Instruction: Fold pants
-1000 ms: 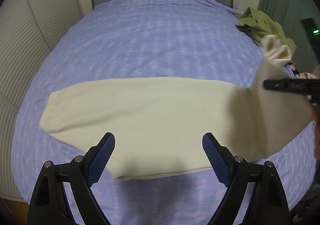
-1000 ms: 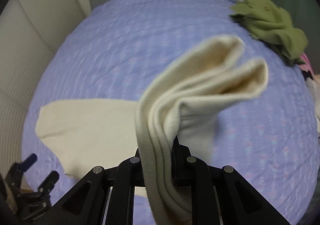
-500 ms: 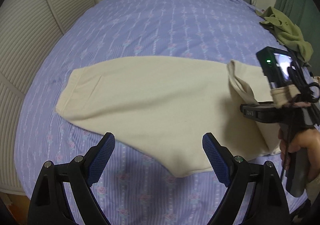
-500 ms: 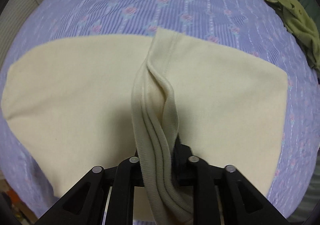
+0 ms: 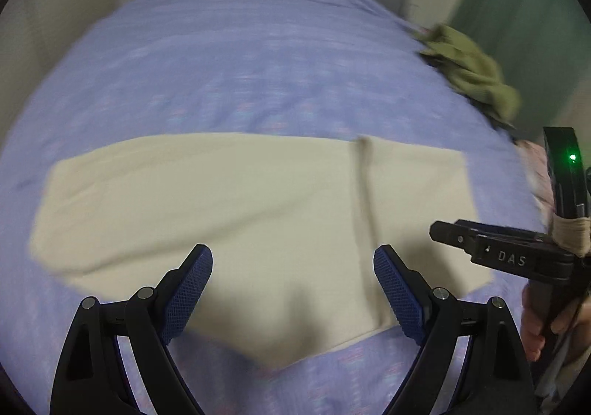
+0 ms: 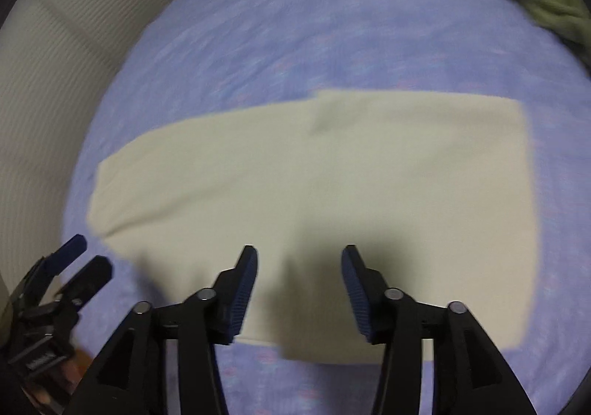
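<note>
the cream pants (image 5: pixel 229 201) are lying flat across the bed (image 5: pixel 258 64), near its foot edge, long axis running side to side and crossing the line both claws are pointing along. the right claw (image 6: pixel 299 285) is hanging just above the near hem, its jaws having just been opening, now about half apart with nothing between them. the left claw (image 5: pixel 291 289) is standing wide and empty over the near edge too, toward the narrower end. the right end is looking doubled over, a raised seam crossing it; the cloth is looking soft, thick and smooth. the left claw seems nearer the unfolded end.
</note>
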